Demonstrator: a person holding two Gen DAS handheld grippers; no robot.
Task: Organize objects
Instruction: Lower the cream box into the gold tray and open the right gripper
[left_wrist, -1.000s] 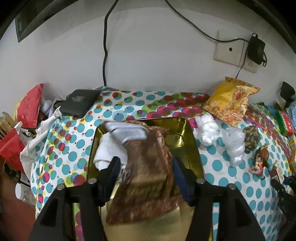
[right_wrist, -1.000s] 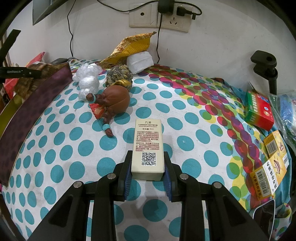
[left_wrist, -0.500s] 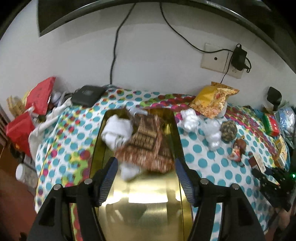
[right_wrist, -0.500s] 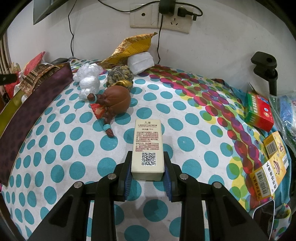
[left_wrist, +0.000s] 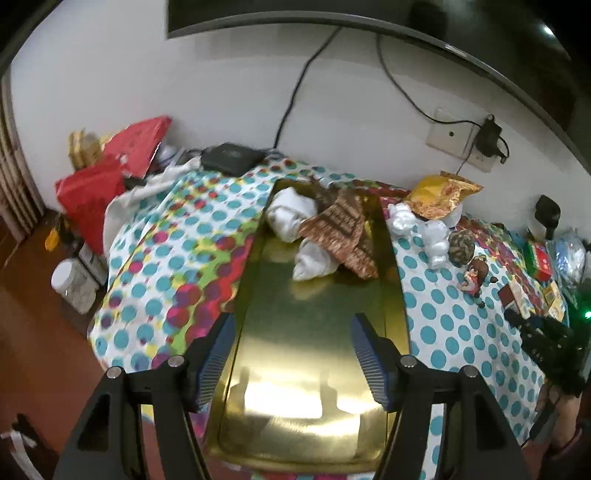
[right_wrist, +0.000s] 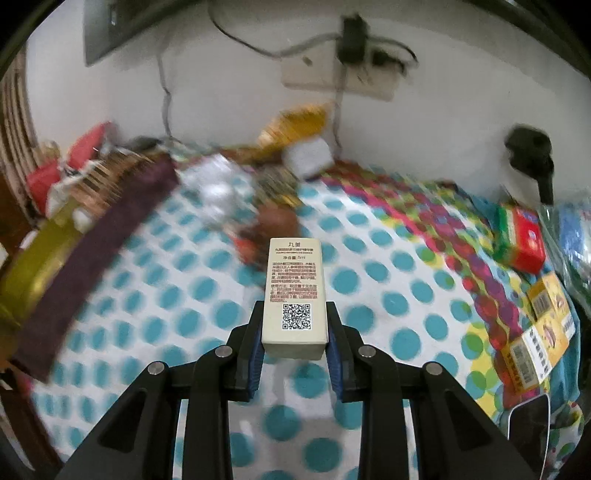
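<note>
Right gripper (right_wrist: 294, 341) has its blue-padded jaws clamped tight on the near end of a small cream box (right_wrist: 294, 291), a slim upright-printed carton with a dark title line at the top, blocks of reddish small print down its face and a black QR code square near the gripped end. The box sticks out forward from the fingers, held off the polka-dot tablecloth (right_wrist: 369, 288), whose teal dots blur beneath it. Behind the box, blurred, sits a brown doll figure (right_wrist: 275, 223), and past that a white crumpled wrapper (right_wrist: 218, 188) and a yellow snack bag (right_wrist: 295, 123) against the wall. Over on the far right edge lies a red and green carton (right_wrist: 521, 240). On the other side, the left gripper (left_wrist: 291, 352) hangs with its jaws spread wide and nothing between them, above the shiny gold tray (left_wrist: 314, 332). At the tray's far end rest a brown patterned pouch (left_wrist: 343, 229) and white rolled cloths (left_wrist: 291, 216), touching each other. The tray's dark maroon outer wall (right_wrist: 96, 254) shows to the left in the right wrist view, well apart from the held box.
</note>
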